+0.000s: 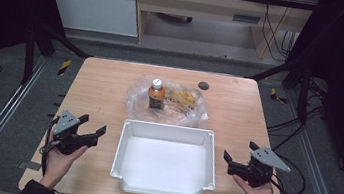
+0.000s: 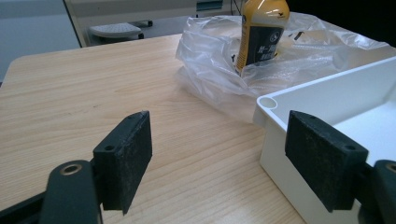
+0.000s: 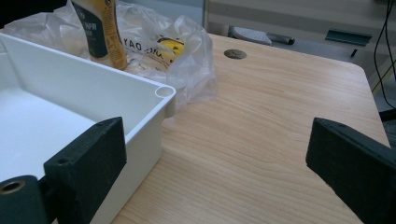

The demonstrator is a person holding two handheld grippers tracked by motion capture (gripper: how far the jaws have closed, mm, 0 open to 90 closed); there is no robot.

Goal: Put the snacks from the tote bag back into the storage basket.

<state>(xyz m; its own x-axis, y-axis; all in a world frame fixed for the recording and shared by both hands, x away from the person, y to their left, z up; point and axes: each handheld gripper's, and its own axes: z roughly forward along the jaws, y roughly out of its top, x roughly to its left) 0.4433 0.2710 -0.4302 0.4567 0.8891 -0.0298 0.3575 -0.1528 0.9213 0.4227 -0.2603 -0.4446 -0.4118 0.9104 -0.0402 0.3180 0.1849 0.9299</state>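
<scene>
An empty white tray (image 1: 122, 171) sits at the table's near middle. Behind it an orange-labelled bottle (image 1: 156, 95) with a white cap stands upright in a crumpled clear plastic bag (image 1: 188, 110), beside a yellow packet (image 1: 183, 97). My left gripper (image 1: 93, 128) rests left of the tray, open, nothing between its jaws; its own view has the tray corner (image 2: 267, 103) and the bottle (image 2: 259, 32) ahead. My right gripper (image 1: 237, 155) is right of the tray, open and empty; its own view takes in the tray corner (image 3: 164, 92), the bottle (image 3: 100, 30) and the bag (image 3: 187, 51).
The wooden table (image 1: 100, 87) has a small dark round grommet (image 1: 203, 85) near its far edge. Black frame bars stand at both sides of the table. Cables trail on the floor at the right.
</scene>
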